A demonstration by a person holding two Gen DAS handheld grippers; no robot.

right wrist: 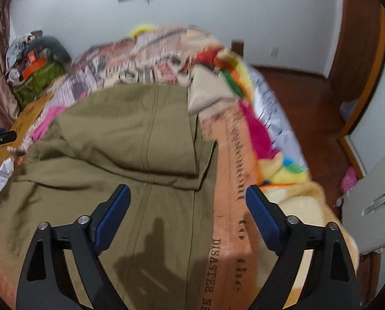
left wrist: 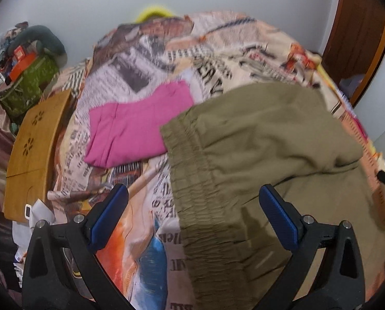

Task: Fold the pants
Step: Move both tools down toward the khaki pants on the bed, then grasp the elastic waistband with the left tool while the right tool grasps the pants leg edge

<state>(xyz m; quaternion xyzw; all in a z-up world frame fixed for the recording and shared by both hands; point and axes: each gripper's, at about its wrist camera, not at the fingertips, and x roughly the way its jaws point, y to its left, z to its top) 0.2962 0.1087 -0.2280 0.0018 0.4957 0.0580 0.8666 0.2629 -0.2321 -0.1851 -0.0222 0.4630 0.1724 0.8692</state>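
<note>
Left wrist view: the left gripper (left wrist: 193,197), jaws spread wide and holding nothing, hovers above the elastic waistband of olive pants (left wrist: 257,139) lying folded over on a bed (left wrist: 145,59) covered in a newspaper-print bedspread; a folded pink garment (left wrist: 138,126) lies just beside them.

Right wrist view: the right gripper (right wrist: 188,197), jaws likewise released, hangs over the pants (right wrist: 130,139) near the bed's (right wrist: 228,180) right edge.

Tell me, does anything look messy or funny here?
The olive pants look lumpy: the part folded over sits crooked and puffed up, not flat on the layer below. Both tools, left and right, are open and hold nothing.
</note>
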